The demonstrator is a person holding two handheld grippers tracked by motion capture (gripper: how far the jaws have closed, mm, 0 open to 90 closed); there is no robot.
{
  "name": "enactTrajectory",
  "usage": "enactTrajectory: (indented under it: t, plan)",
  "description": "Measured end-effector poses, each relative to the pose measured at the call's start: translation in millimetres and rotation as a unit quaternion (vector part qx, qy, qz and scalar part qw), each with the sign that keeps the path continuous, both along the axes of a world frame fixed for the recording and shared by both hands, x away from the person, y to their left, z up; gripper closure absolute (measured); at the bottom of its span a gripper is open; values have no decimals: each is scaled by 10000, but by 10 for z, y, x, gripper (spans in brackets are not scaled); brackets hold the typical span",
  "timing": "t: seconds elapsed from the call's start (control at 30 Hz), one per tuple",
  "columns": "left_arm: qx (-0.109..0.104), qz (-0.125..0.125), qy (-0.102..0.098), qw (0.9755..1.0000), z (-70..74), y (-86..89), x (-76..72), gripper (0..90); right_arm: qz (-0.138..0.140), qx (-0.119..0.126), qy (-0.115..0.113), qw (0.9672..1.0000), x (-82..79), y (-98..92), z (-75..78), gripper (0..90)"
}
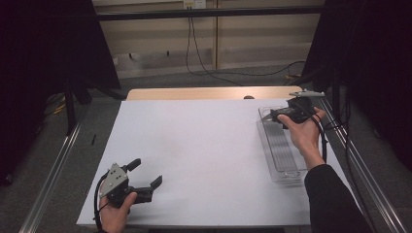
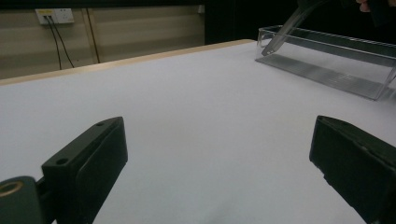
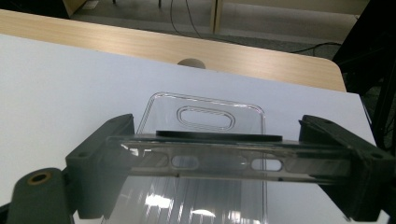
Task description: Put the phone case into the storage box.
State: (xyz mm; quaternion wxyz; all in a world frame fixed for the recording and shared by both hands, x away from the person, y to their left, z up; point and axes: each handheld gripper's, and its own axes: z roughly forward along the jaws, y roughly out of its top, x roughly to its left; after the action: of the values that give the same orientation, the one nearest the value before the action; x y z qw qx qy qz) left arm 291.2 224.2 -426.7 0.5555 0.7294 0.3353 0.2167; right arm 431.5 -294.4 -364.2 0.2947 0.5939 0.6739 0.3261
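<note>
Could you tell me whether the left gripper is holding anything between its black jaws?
No, the left gripper has its jaws wide apart with just the white table sheet between them.

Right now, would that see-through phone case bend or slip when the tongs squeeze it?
The clear phone case looks thin with cut-out holes, so it probably flexes a little. Its glossy plastic may be slippery. The right tongs grip it edge to edge, and it seems light.

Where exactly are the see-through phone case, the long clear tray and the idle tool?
clear phone case (image 3: 205, 161): right gripper view, its near edge, clamped between the jaws.
clear tray (image 1: 284, 158): high view, its ribbed floor.
left tool (image 1: 145, 178): high view, midway between its open fingertips.
</note>
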Motion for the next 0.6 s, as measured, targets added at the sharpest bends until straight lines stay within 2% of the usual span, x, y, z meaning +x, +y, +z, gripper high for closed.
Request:
enactTrajectory:
  t: [0.4,0.6]
  plan:
    - [9,-15,4,10000,-2,-2,2,43,-104,-7,33,9999,65,29,-40,117]
    - [6,-28,9,10000,-3,-6,3,43,-168,-100,30,9998,120,72,-26,117]
